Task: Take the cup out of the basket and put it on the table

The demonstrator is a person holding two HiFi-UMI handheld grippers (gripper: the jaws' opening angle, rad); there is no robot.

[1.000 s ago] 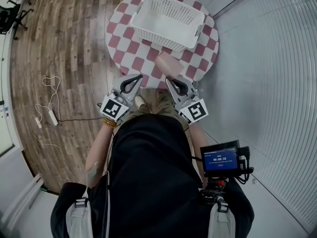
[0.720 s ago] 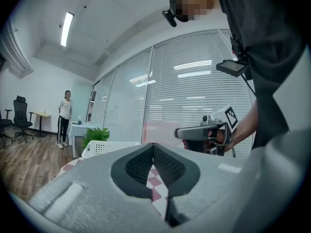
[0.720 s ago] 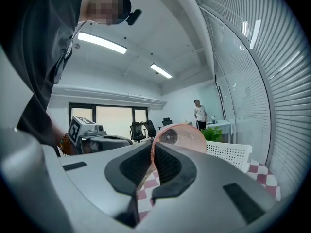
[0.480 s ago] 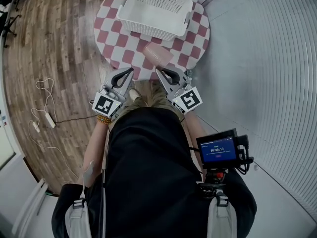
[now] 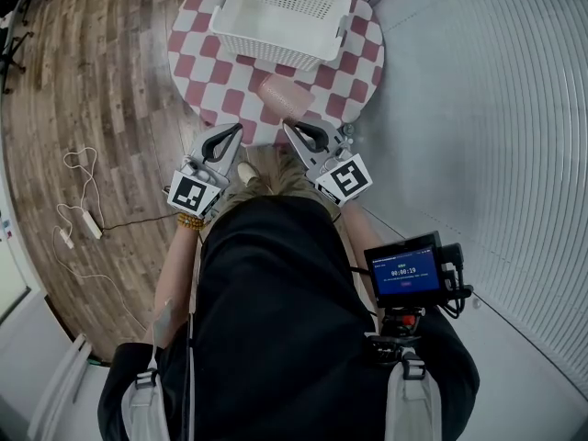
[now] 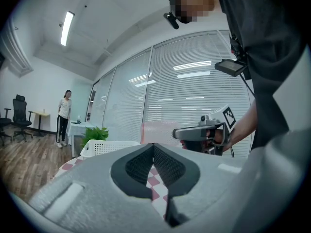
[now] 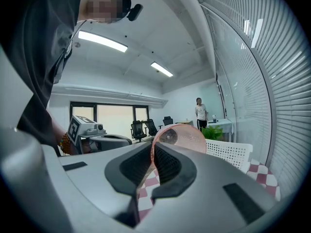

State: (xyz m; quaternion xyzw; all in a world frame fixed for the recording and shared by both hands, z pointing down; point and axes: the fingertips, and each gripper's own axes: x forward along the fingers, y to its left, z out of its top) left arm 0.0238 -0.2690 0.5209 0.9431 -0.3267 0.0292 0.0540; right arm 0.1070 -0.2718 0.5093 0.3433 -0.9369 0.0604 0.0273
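Observation:
A translucent pink cup (image 5: 280, 95) hangs on its side over the near part of the round checkered table (image 5: 197, 58), just in front of the white basket (image 5: 266, 51). My right gripper (image 5: 289, 129) is shut on the cup's rim; in the right gripper view the thin wall of the cup (image 7: 187, 136) sits between the pads and its mouth faces me. My left gripper (image 5: 237, 129) is level beside it, shut with nothing in it; its tips (image 6: 153, 145) meet. From there the cup (image 6: 158, 132) and right gripper (image 6: 199, 132) show to the right.
The basket (image 7: 228, 152) looks empty and fills the far half of the table. A green plant (image 6: 95, 134) stands behind it. A white cable and power strip (image 5: 92, 220) lie on the wooden floor to the left. A blind-covered glass wall runs along the right. A person (image 6: 63, 115) stands far off.
The head view has shifted, so the table sits higher and further left in the picture. Both grippers and the held cup keep the same places relative to each other.

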